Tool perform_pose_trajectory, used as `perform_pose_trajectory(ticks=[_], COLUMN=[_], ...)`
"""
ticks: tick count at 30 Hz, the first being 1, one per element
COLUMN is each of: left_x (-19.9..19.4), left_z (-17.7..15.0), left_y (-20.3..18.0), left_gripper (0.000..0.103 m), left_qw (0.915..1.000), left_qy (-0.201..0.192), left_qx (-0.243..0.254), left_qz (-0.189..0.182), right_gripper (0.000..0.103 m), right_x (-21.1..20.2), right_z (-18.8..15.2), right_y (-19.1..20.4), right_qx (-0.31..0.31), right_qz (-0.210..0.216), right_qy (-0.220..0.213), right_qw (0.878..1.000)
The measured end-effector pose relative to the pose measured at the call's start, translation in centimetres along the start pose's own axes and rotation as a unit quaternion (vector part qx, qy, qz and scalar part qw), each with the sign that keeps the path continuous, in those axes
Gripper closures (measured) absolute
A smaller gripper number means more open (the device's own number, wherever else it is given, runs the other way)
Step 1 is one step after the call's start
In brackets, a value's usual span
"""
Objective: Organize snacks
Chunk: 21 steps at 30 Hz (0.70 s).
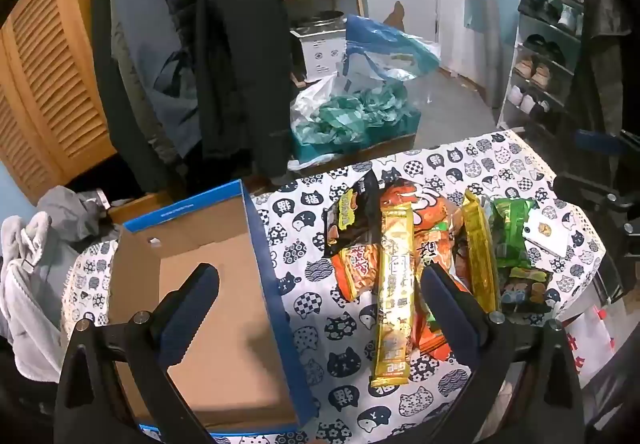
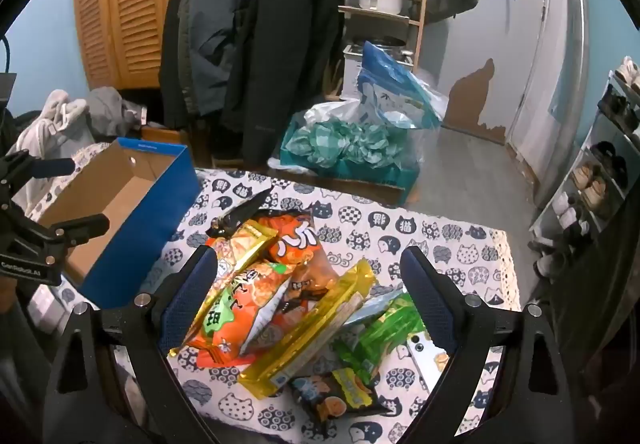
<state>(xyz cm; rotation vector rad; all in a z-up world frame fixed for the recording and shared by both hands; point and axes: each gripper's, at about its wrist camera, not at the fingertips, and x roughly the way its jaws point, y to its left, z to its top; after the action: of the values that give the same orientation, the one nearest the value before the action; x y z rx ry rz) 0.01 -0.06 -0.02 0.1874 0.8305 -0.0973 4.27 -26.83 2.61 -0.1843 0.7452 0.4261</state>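
Coats [image 2: 256, 36] are hanging behind the cat-print counter [image 2: 440, 240], where one blue box [image 1: 208, 284] is sitting at its left edge beside piled snack packets [image 2: 280, 292], two gold, both claws [image 1: 320, 280] [image 2: 308, 264] gaping, holding nothing.

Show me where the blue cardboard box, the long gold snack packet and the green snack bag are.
Blue cardboard box [image 1: 276, 264]: left wrist view, its blue side wall.
Long gold snack packet [image 1: 394, 284]: left wrist view, middle of the wrapper.
Green snack bag [image 2: 376, 336]: right wrist view, its crinkled front.
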Motion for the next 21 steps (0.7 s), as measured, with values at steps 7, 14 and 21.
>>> perform_pose_trajectory(ticks=[7, 14, 21], left_x=[-0.18, 0.00, 0.11], left_z=[-0.08, -0.29, -0.30], left_y=[-0.30, -0.69, -0.21], left_gripper=[0.001, 0.001, 0.001], left_qw=[1.0000, 1.0000, 0.9999], left_qy=[0.001, 0.001, -0.003], left_qx=[-0.004, -0.001, -0.001], left_qz=[-0.006, -0.009, -0.012], right_gripper=[0.012, 0.012, 0.012], right_x=[-0.01, 0.01, 0.02], right_z=[-0.01, -0.03, 0.00], right_y=[-0.07, -0.08, 0.00], right_qx=[0.001, 0.001, 0.000], right_qz=[0.004, 0.004, 0.004], right_qy=[0.003, 0.005, 0.007], right_qw=[1.000, 1.000, 1.000])
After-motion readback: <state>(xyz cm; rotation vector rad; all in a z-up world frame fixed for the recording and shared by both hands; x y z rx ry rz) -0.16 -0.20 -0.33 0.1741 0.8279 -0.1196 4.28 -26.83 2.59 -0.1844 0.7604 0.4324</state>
